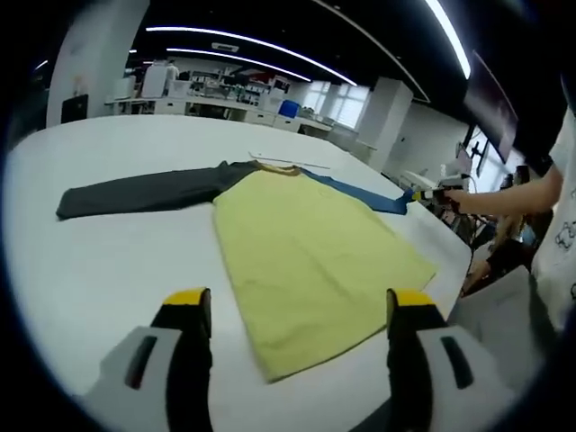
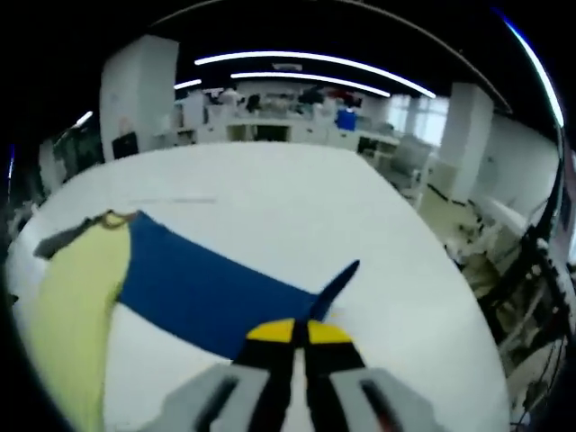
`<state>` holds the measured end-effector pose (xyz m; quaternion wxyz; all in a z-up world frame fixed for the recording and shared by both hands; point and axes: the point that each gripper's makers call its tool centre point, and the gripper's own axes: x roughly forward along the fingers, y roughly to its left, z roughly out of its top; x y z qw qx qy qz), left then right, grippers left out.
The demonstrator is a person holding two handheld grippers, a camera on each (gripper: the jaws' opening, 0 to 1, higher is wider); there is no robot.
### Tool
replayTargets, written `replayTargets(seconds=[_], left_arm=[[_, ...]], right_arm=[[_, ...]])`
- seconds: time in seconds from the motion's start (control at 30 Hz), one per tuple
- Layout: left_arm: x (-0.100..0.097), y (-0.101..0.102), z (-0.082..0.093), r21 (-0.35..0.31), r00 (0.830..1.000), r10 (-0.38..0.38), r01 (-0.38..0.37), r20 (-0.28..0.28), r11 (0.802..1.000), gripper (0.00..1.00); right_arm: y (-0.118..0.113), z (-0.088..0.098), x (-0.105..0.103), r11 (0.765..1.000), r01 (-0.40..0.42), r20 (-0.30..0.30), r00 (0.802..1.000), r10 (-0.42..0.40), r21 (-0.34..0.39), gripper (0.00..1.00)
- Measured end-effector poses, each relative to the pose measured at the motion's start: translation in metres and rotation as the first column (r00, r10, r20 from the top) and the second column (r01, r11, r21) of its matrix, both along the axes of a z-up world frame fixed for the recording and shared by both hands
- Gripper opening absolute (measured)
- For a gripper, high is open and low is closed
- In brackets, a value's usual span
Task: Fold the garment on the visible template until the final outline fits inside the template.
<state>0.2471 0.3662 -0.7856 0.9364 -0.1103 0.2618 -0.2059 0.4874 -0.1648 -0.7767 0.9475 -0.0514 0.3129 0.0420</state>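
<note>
From my L claw (image 1: 297, 310) cam I've got the garment (image 1: 306, 243) laid flat on the white surface (image 1: 117, 261), well ahead of the tips: yellow body in the middle, its near hem corner reaching down betw. my two jaws but not touching either. The jaws stand wide apart, yellow-tipped, nothing betw. them but cloth lying further out and bare surface. The dark grey sleeve (image 1: 144, 192) runs out straight to the left side of the view, flat. The blue sleeve (image 1: 364, 193) runs off to the right, and at its far end I see my R claw (image 1: 432, 195) w/ a person's arm (image 1: 508, 198) behind it, right at the cuff by the surface edge. From the R claw (image 2: 300, 335) cam: jaws pressed together, yellow tips meeting, pinching the blue sleeve (image 2: 207, 288) at its cuff end; a narrow strip of blue fabric sticks up just past the tips. The sleeve spreads out wide and flat from there toward the yellow body (image 2: 72, 315) at the left of this view, collar (image 2: 112, 218) near the top of it, w/ a bit of grey beyond. A thin line (image 2: 171, 202) marks the surface past the collar; can't tell more abt it. Bkgd: office desks, columns, ceiling light strips.
</note>
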Motion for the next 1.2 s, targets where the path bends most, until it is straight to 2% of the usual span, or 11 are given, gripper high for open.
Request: replayTargets(seconds=[0.13,0.23,0.3,0.43,0.5,0.8,0.83,0.97,1.2], left_arm=[[0.0,-0.007,0.005,0.03,1.0,-0.021,0.02,0.017,0.999,0.77],[0.0,-0.011,0.007,0.038,0.999,-0.037,0.036,0.024,0.999,0.77],[-0.001,-0.013,0.007,0.047,0.999,-0.045,0.044,0.023,0.998,0.77],[-0.002,-0.013,0.009,0.053,0.998,-0.056,0.055,0.03,0.997,0.77],[-0.002,-0.014,0.012,0.053,0.998,-0.056,0.054,0.034,0.997,0.77],[0.0,-0.015,0.013,0.04,0.998,-0.053,0.051,0.039,0.998,0.77],[0.0,-0.016,0.012,0.044,0.998,-0.057,0.055,0.037,0.997,0.77],[-0.001,-0.014,0.012,0.045,0.997,-0.06,0.059,0.038,0.997,0.77],[-0.001,-0.011,0.01,0.042,0.998,-0.057,0.056,0.032,0.998,0.76]], right_arm=[[0.041,0.023,0.018,0.995,-0.095,0.041,0.995,0.094,0.024,0.0],[0.082,0.038,0.025,0.987,-0.152,0.063,0.987,0.149,0.056,0.0],[0.104,0.043,0.026,0.98,-0.183,0.069,0.982,0.178,0.077,0.0],[0.151,0.047,0.046,0.958,-0.266,0.087,0.962,0.258,0.103,0.0],[0.18,0.052,0.04,0.947,-0.292,0.096,0.955,0.281,0.134,0.0],[0.264,0.054,0.046,0.895,-0.39,0.114,0.92,0.374,0.214,0.0],[0.28,0.056,0.039,0.887,-0.403,0.118,0.915,0.386,0.226,0.0],[0.313,0.058,0.046,0.856,-0.452,0.128,0.892,0.434,0.249,0.0],[0.368,0.068,0.038,0.81,-0.51,0.16,0.86,0.484,0.291,0.0]])
